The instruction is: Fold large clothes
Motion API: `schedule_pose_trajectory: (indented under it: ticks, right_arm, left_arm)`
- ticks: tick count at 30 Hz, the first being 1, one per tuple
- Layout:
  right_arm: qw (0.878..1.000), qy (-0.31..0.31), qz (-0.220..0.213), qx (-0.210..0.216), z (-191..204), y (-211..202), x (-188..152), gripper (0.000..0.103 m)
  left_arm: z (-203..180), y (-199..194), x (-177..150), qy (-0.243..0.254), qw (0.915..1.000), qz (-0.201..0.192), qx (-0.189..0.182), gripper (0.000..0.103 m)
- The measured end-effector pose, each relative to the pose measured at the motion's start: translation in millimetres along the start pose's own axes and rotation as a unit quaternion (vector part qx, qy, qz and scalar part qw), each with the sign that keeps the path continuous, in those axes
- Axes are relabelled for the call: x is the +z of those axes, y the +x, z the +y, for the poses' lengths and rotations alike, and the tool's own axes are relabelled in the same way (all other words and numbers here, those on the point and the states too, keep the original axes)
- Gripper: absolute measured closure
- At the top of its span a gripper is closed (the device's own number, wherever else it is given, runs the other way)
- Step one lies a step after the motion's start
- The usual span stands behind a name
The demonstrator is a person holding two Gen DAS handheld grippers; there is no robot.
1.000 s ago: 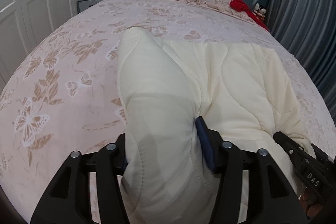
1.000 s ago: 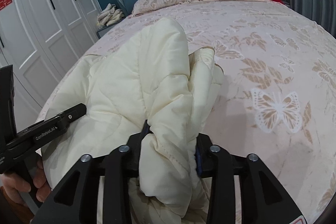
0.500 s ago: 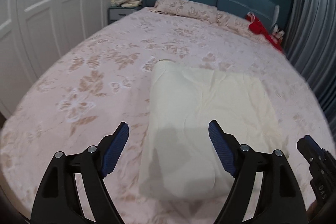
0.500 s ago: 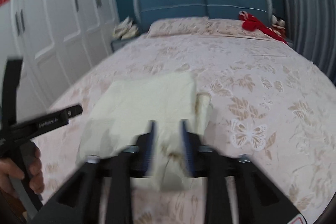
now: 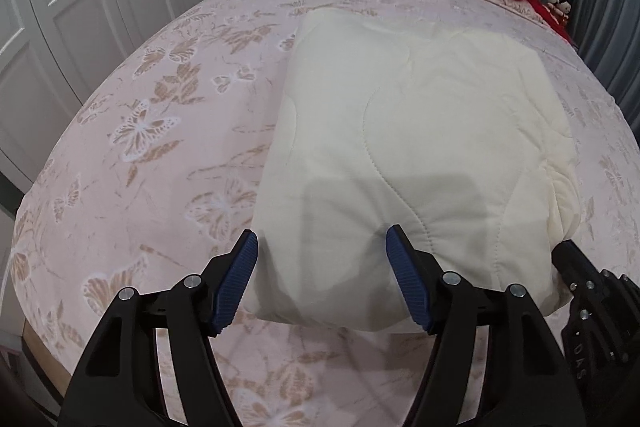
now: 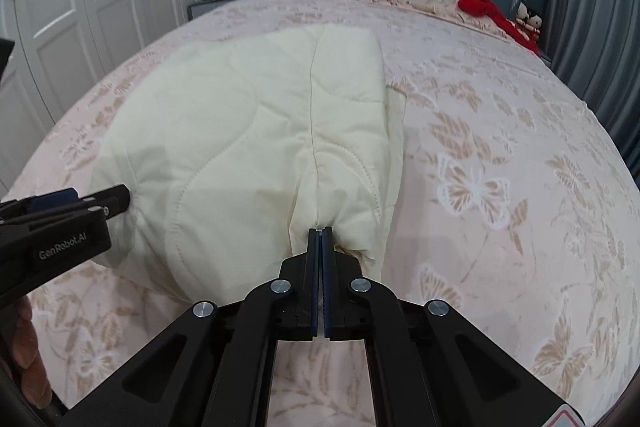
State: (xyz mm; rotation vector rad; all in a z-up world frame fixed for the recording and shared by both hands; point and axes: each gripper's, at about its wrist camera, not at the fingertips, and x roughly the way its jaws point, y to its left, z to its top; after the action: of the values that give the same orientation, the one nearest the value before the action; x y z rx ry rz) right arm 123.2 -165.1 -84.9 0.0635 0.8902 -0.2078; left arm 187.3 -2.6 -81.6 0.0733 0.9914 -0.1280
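- A folded cream quilted garment [image 5: 420, 147] lies flat near the foot of the bed [image 5: 160, 131].
- The left gripper [image 5: 322, 259] is over the garment's near left corner; its jaws are closing, blue pads apart, not pressing the cloth.
- The right gripper [image 6: 320, 233] has its jaws closed at the garment's near edge; nothing is seen held between them.
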Motion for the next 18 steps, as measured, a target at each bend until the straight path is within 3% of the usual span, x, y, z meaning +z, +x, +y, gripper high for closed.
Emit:
schedule_pose_trajectory:
  ticks: [18]
  right_arm:
    - [0.999, 0.021, 0.023, -0.011, 2.3, 37.3, -10.3, 0.103]
  left_arm:
    - [-15.3, 23.2, -2.8, 0.009, 0.9995, 0.004, 0.028, 0.031]
